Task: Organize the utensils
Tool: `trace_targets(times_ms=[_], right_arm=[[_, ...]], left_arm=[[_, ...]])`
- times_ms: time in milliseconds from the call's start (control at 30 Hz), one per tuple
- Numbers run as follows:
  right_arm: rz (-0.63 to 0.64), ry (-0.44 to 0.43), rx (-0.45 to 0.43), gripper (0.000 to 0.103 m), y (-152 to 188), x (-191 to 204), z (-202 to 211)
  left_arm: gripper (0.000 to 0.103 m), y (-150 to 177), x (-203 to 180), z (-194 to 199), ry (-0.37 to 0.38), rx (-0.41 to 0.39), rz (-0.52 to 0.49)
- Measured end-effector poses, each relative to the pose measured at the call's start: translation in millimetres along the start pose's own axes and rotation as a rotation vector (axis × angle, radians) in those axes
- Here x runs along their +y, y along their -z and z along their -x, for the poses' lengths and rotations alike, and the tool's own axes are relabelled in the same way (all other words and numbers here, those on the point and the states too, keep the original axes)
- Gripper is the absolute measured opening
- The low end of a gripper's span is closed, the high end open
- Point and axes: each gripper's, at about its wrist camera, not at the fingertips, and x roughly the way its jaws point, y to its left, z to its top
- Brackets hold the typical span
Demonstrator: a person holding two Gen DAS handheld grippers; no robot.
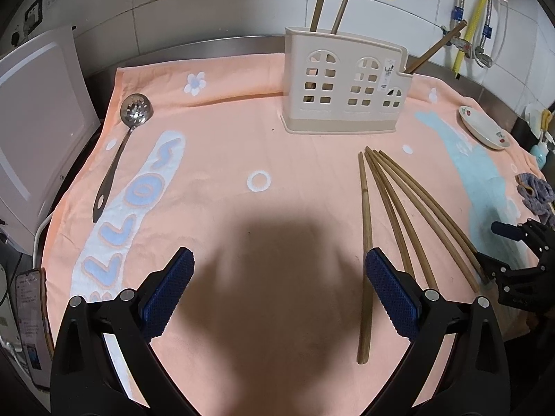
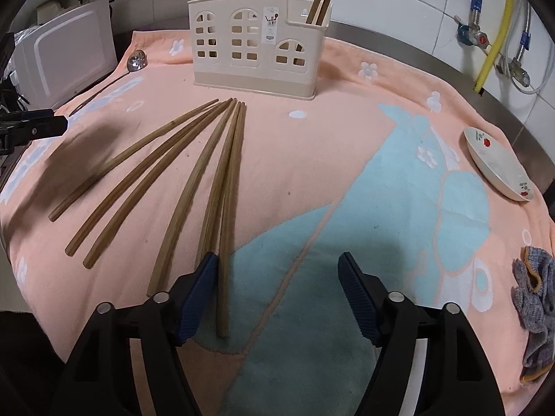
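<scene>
Several wooden chopsticks (image 2: 194, 180) lie fanned out on the peach towel; they also show in the left wrist view (image 1: 392, 204). A beige utensil holder (image 1: 343, 83) stands at the back with a few chopsticks in it; it shows in the right wrist view (image 2: 258, 46) too. A slotted metal spoon (image 1: 119, 145) lies at the left. My left gripper (image 1: 279, 284) is open and empty, left of the chopsticks. My right gripper (image 2: 279, 277) is open and empty, with the near ends of the chopsticks by its left finger (image 2: 197, 291).
A white plate (image 2: 499, 164) sits at the right edge of the towel. A grey cloth (image 2: 534, 308) lies at the near right. A white appliance (image 1: 38, 118) stands at the left, with a phone (image 1: 31, 326) near it. Pipes and valves run along the tiled wall.
</scene>
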Motion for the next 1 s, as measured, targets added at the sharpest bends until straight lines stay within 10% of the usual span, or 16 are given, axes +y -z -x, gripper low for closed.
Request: trace_targets(times_ms=[500, 1000], right_arm=[[0.022, 0.024, -0.027, 0.020, 0.4, 4.6, 4.7], [-0.007, -0.005, -0.027, 0.017, 1.8, 3.9, 3.8]], left_arm=[[0.098, 13.9, -17.4, -7.8, 0.052, 0.039, -0.033], [0.086, 32.5, -45.2, -13.9, 0.183, 0.061, -0.066]])
